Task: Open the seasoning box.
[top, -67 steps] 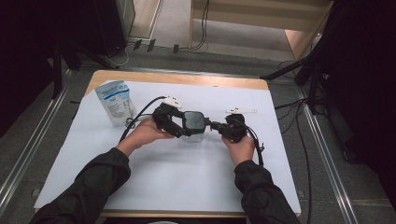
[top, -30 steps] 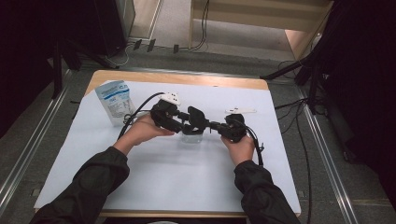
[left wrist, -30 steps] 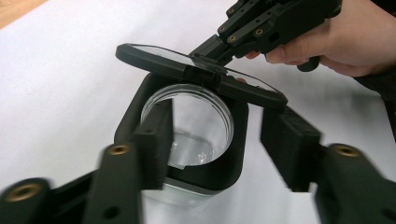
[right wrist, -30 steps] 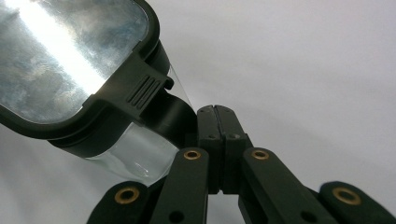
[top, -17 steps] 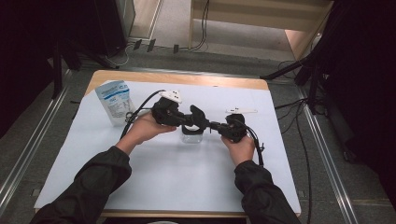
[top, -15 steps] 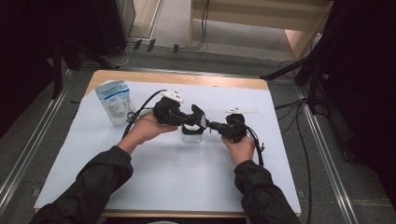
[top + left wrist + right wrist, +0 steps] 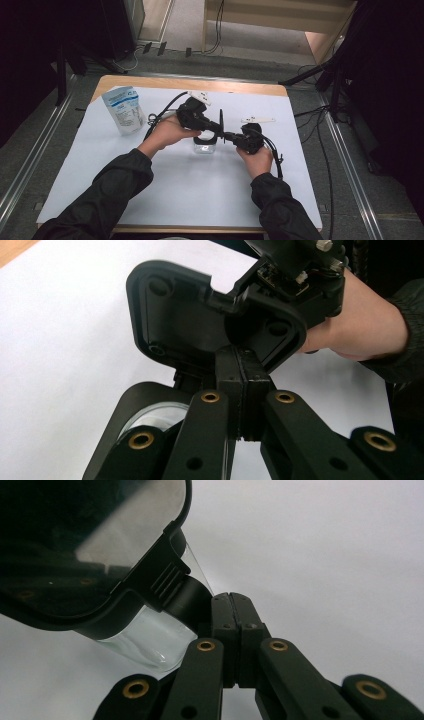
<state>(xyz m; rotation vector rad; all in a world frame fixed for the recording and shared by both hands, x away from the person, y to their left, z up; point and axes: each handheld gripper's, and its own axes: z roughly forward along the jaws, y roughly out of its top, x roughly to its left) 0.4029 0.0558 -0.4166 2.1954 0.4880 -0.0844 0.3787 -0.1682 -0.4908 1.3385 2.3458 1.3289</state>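
We lift the lid [image 7: 220,126] off the clear box [image 7: 205,146].
Our left gripper [image 7: 243,390] pinches the lid's edge; our right gripper [image 7: 231,611] clamps the box's latch.

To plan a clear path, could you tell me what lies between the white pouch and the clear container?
The person's left hand lies there, as the high view shows.
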